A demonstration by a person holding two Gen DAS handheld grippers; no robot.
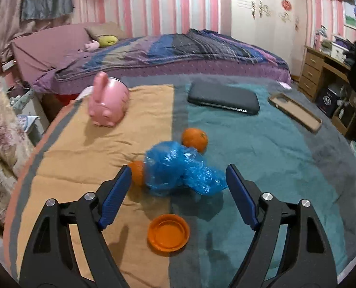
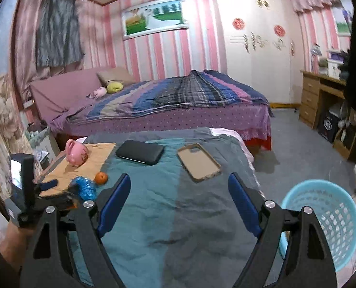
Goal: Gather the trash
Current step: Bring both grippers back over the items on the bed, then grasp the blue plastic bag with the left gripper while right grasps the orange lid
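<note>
Left wrist view: left gripper (image 1: 179, 176) spread wide, holding nothing, blue plastic bag (image 1: 181, 171) lying between the fingertips (crumpled, on the blanket (image 1: 274, 158)). One orange (image 1: 137, 172) touches the bag at 9 o'clock, another orange (image 1: 195, 139) at 1 o'clock, orange lid (image 1: 168, 234) at 6. Right gripper (image 2: 179, 184) also gapes empty over blanket; blue basket (image 2: 322, 223) on the floor at 3 o'clock.
</note>
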